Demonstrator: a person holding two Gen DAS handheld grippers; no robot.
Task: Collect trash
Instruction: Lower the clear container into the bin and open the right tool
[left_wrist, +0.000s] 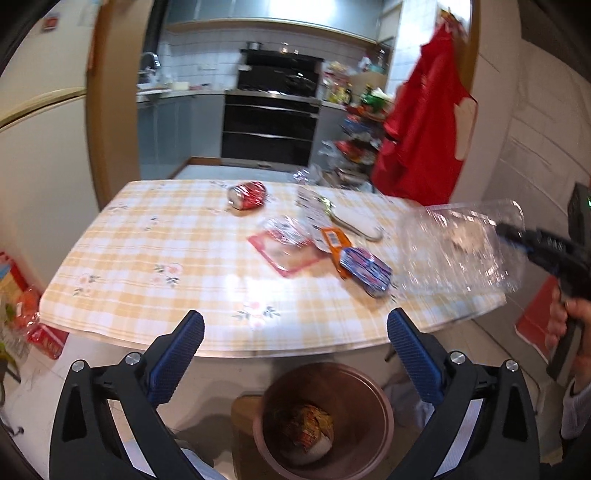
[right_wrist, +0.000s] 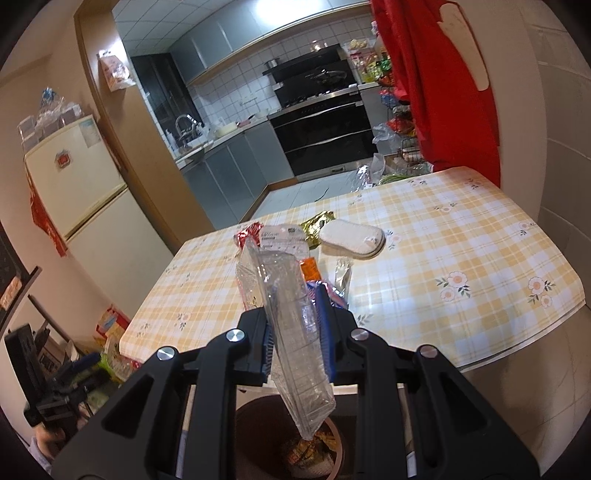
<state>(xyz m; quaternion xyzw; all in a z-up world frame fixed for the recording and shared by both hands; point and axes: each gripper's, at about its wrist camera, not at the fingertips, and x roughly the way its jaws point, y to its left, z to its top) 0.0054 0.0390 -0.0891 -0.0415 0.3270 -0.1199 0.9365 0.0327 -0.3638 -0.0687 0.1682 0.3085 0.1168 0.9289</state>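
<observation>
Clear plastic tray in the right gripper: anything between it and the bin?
Nothing visible. The right gripper is shut on the clear plastic tray, whose lower end hangs over the open brown bin. Only a snack wrapper lies inside.

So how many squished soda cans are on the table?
1. The crushed red can lies on its side near the table's far edge. More could hide under the wrappers.

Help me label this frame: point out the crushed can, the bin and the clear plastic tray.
crushed can (left_wrist: 248, 195), left wrist view, red side.
bin (left_wrist: 380, 402), left wrist view, right rim.
clear plastic tray (right_wrist: 295, 343), right wrist view, middle of its flat side.
</observation>
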